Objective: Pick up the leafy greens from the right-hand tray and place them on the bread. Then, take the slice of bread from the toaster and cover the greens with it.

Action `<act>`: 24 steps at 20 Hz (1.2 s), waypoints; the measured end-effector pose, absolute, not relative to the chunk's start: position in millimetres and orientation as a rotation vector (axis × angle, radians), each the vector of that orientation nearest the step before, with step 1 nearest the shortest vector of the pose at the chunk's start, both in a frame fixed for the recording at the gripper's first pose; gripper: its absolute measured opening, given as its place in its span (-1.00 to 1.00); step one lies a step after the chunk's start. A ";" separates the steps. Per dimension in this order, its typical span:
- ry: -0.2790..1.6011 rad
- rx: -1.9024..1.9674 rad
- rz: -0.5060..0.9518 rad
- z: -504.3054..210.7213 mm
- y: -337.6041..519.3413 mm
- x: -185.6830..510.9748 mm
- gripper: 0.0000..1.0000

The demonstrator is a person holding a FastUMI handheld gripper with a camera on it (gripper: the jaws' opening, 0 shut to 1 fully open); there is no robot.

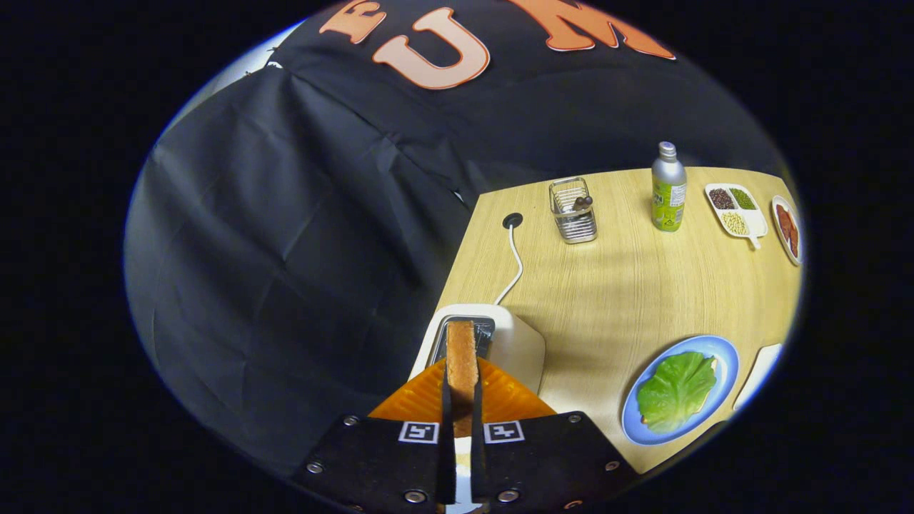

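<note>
Bread slice (461,357) clamped between claw (461,400) fingers

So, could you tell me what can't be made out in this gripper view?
- Bread slice in the gripper: lower part hidden by the fingers.
- Bread under the leafy greens: covered, one corner peeks out.
- Red food plate and white tray: cut off by the view's edge.
- Wire basket contents: too small.
</note>
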State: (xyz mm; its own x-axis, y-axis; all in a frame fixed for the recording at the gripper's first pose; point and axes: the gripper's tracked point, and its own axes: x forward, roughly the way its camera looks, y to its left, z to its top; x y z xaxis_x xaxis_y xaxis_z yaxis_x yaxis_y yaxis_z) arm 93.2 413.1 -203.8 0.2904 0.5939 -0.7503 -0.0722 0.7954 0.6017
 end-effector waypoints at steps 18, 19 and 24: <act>1.030 0.770 0.438 -214.9 261.5 76.5 -0.83; 1.025 0.786 0.436 -214.9 255.1 74.7 -0.83; 0.995 0.841 0.422 -223.5 229.8 68.2 -0.83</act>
State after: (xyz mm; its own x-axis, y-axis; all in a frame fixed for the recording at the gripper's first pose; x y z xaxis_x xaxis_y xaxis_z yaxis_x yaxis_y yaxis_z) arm 68.2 229.8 -223.5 0.5016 0.6588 -0.5607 0.0557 0.6222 0.7809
